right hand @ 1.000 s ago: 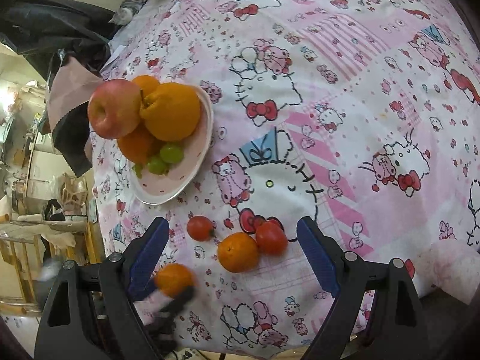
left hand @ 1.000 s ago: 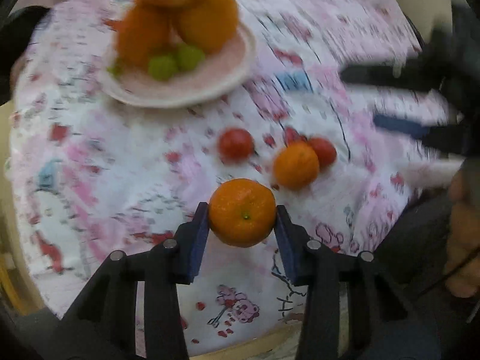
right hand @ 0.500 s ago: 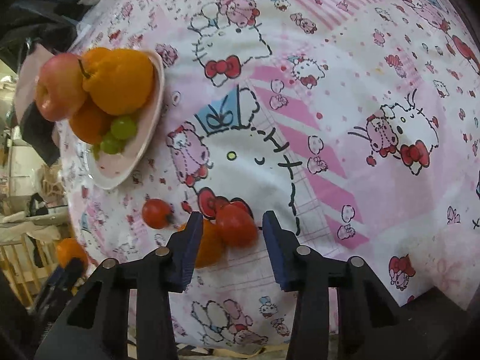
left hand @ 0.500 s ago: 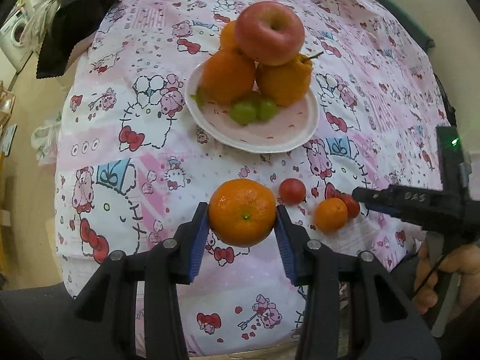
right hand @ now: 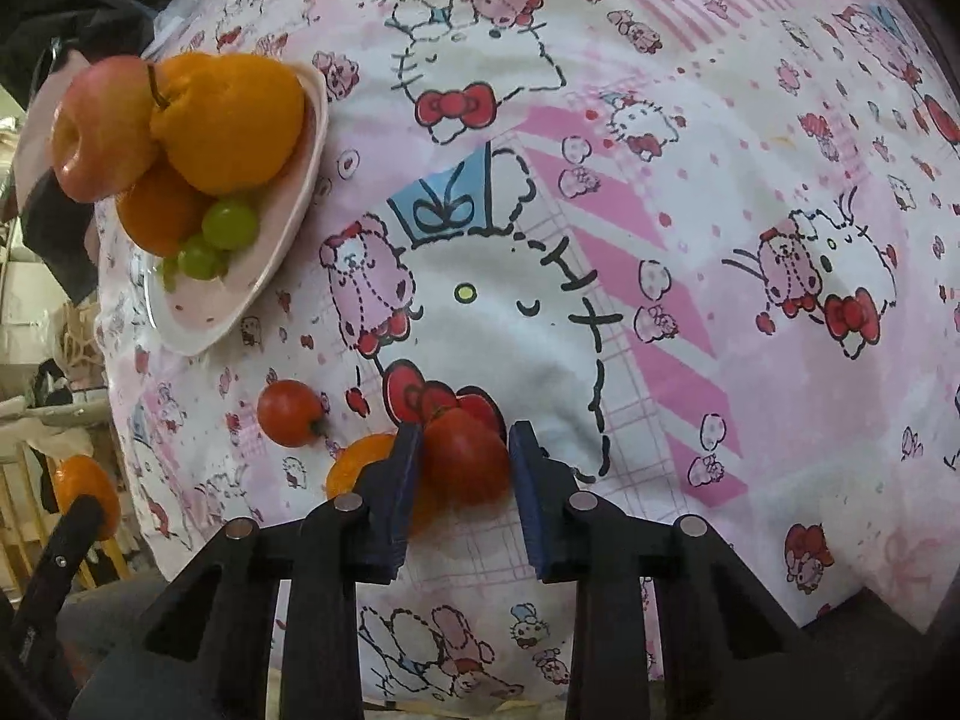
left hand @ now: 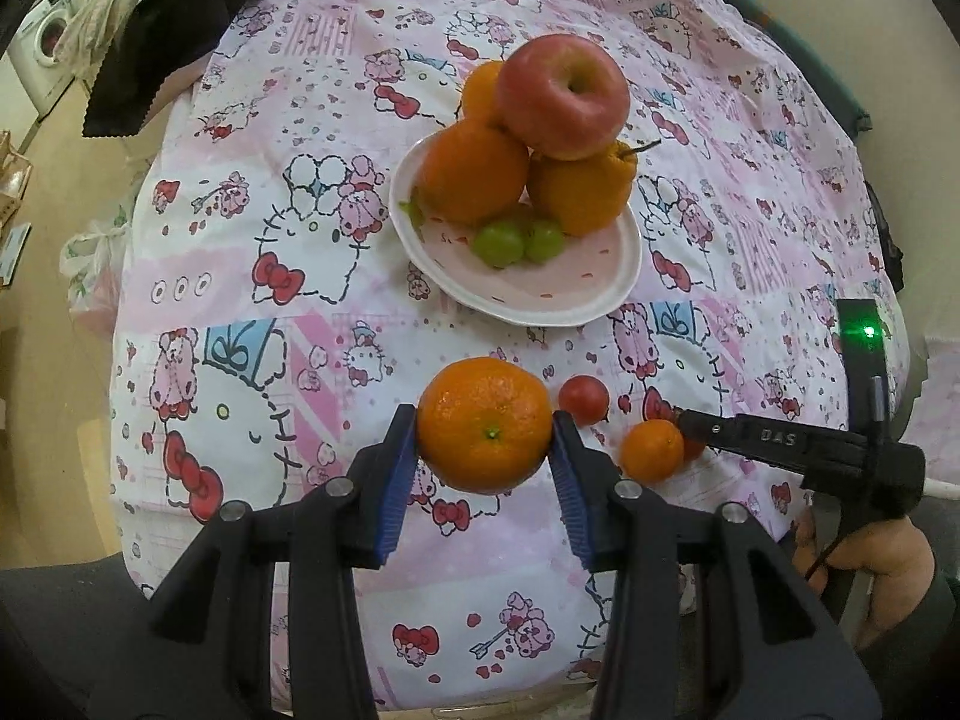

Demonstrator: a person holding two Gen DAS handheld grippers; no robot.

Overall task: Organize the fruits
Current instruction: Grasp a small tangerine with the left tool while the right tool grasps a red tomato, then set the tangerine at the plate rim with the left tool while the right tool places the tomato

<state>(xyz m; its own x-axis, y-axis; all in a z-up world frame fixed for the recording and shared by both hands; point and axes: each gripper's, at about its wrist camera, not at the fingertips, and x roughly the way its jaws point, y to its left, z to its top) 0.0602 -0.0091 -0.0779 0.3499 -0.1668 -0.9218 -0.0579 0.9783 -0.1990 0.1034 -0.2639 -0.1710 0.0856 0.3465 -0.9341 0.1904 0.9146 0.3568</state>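
The only readable lettering is "DAS", printed in pale capitals on the black finger of the right gripper (left hand: 684, 420) in the left wrist view.

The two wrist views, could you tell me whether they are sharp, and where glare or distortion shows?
Left wrist view: sharp, strong fisheye bowing at the tablecloth edges, soft highlights on the apple and held mandarin. Right wrist view: also sharp, same bowing, dark corners, the tomato in the tongs in shade.
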